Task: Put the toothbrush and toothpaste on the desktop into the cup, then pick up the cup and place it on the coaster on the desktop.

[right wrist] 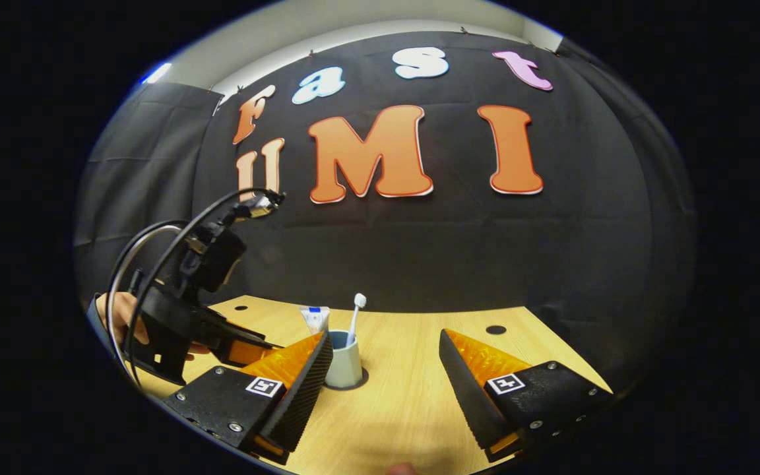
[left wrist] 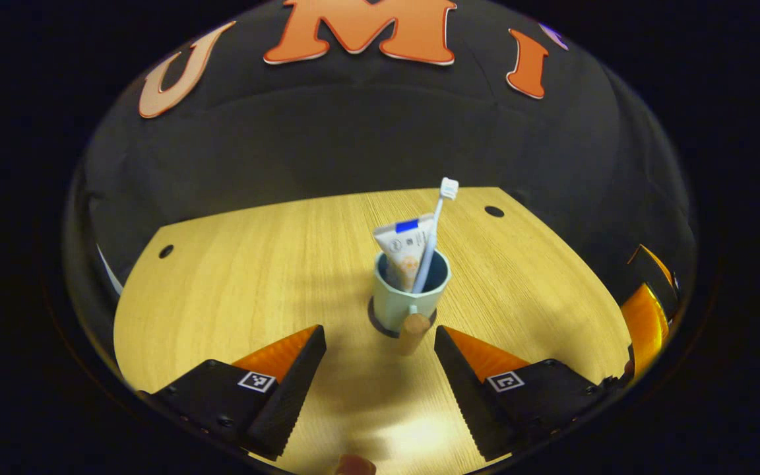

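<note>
A pale green cup [left wrist: 408, 297] with a wooden handle stands upright on a dark round coaster [left wrist: 376, 321] on the wooden desktop. Inside it lean a white toothbrush [left wrist: 435, 227], bristles up, and a white toothpaste tube [left wrist: 404, 247]. My left gripper [left wrist: 380, 336] is open just short of the cup, its fingers apart on either side of the handle and touching nothing. In the right gripper view the cup [right wrist: 342, 361] sits on the coaster [right wrist: 360, 381] with the toothbrush [right wrist: 355, 316] and tube [right wrist: 315, 318] in it. My right gripper [right wrist: 385, 346] is open, held back from the cup.
The left gripper's body [right wrist: 182, 316] with looping cables, held by a hand [right wrist: 126, 316], sits left of the cup in the right gripper view. The desktop [left wrist: 241, 284] has small dark holes [left wrist: 494, 212] near its far corners. Black cloth walls the booth behind.
</note>
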Action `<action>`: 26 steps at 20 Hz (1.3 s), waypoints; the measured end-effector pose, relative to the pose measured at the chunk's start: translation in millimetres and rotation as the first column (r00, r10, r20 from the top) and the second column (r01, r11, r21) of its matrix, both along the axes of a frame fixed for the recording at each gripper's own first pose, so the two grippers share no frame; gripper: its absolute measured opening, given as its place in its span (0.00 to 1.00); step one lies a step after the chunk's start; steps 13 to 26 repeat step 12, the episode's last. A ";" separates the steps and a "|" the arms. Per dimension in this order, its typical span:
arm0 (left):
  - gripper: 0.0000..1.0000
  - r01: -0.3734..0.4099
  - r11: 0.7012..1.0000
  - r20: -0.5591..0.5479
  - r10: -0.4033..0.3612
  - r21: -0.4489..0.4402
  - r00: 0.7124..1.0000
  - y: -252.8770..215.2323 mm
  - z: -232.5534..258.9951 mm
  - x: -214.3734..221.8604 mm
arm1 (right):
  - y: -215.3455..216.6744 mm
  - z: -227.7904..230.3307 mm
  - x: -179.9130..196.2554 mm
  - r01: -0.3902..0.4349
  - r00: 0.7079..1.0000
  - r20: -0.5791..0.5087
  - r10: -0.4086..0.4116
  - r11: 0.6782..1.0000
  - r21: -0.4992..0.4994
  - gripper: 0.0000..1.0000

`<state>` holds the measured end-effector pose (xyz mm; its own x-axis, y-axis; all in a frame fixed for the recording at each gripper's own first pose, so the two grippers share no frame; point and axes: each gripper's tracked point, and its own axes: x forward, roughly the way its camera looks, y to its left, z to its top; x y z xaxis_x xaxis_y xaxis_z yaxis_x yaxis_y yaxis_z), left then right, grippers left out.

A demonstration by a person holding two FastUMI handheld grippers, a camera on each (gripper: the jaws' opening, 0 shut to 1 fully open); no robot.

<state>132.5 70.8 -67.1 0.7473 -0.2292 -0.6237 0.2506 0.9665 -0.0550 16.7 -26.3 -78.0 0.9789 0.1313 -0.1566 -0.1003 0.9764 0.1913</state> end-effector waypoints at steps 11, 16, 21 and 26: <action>0.99 -0.202 0.979 0.424 0.189 -0.015 0.886 111.9 85.9 -14.7 | 73.1 58.8 37.5 -0.042 0.985 0.163 0.053 0.996 -0.073 0.97; 0.99 -0.207 0.978 0.457 0.198 -0.032 0.867 115.2 93.2 -15.1 | 76.0 64.4 38.2 -0.041 0.983 0.176 0.053 0.997 -0.072 0.97; 0.99 -0.207 0.978 0.457 0.198 -0.032 0.867 115.2 93.2 -15.1 | 76.0 64.4 38.2 -0.041 0.983 0.176 0.053 0.997 -0.072 0.97; 0.99 -0.207 0.978 0.457 0.198 -0.032 0.867 115.2 93.2 -15.1 | 76.0 64.4 38.2 -0.041 0.983 0.176 0.053 0.997 -0.072 0.97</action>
